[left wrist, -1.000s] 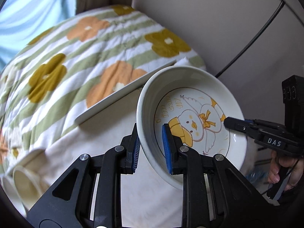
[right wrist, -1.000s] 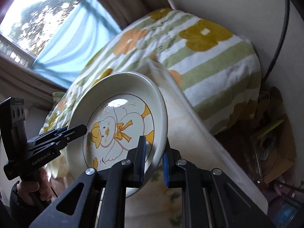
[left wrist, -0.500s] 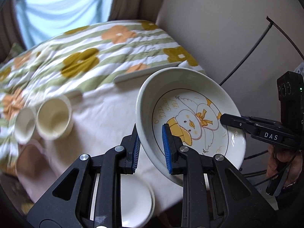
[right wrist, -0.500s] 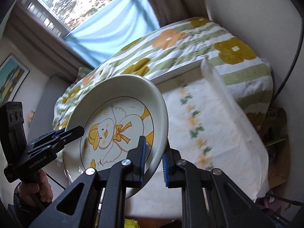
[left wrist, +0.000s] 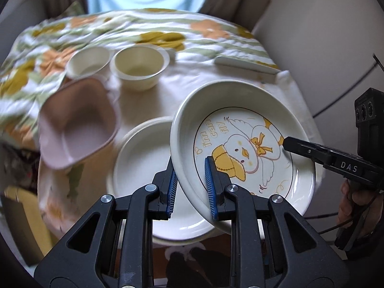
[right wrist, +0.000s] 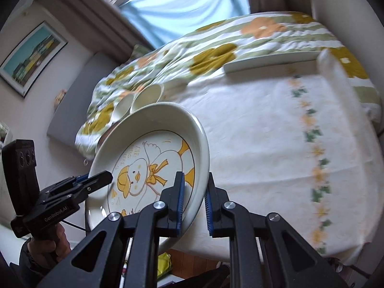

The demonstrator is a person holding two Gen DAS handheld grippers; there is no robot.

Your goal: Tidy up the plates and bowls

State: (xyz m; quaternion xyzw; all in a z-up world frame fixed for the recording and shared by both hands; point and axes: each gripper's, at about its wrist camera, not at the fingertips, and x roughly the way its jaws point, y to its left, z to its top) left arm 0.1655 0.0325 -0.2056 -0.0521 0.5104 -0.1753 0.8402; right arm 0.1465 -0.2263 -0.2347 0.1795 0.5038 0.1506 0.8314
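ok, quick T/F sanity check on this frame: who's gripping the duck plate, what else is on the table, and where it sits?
1. Both grippers clamp the duck plate by its rim. True: the left gripper and the right gripper each pinch an edge.
2. The duck plate lies flat on the table. False: it is held tilted in the air.
3. A plain white plate sits on the table below the duck plate. True.
4. Two cream bowls are stacked inside each other. False: they stand side by side.
5. The pink square bowl is in the right gripper. False: no gripper holds it.
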